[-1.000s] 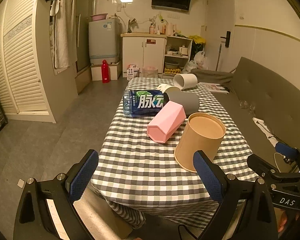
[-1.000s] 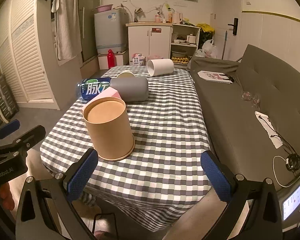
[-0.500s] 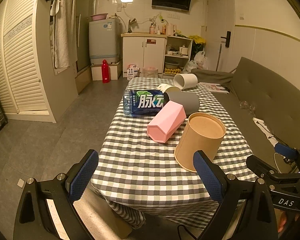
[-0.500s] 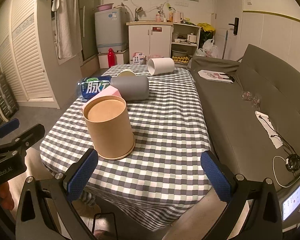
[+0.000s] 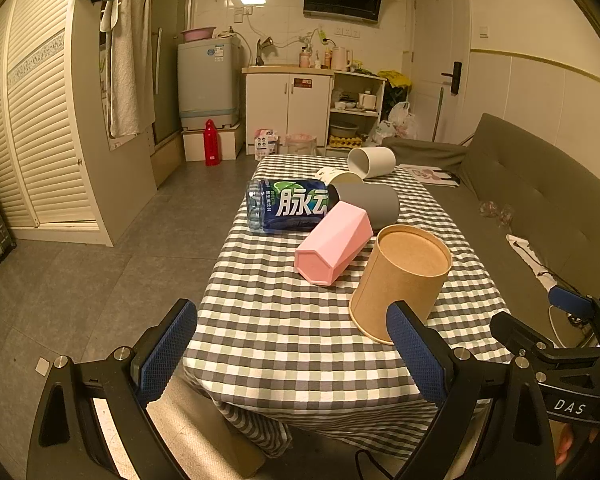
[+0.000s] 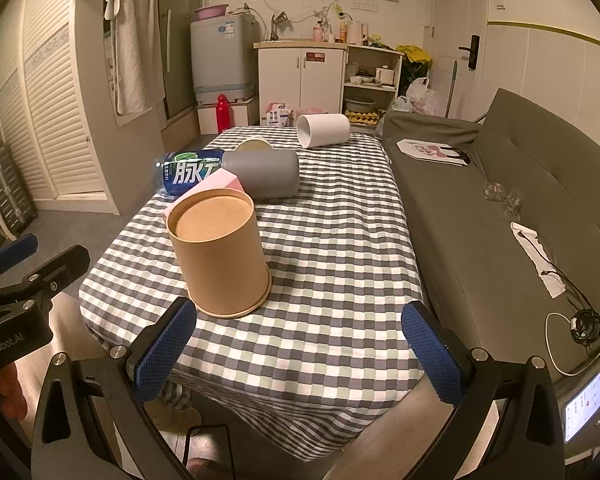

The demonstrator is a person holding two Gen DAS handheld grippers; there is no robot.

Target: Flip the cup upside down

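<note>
Brown cup (image 6: 222, 254) inverted near table edge (image 6: 284, 424); left gripper (image 5: 292, 354) and right gripper (image 6: 298, 350) spread wide, empty.

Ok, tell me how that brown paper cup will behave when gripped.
The brown paper cup looks like thin card, so it is probably light and may dent under a hard squeeze. Standing rim-down on the checked tablecloth, it seems stable, though the soft cloth could drag if pushed.

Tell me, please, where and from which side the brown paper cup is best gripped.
Probably across the side wall of the brown paper cup, about mid-height, coming in level from the near table edge. It stands rim-down with its closed base on top, so there is no lip to pinch. The pink cup lies close behind it. The right hand-held gripper, open, already faces it.
</note>
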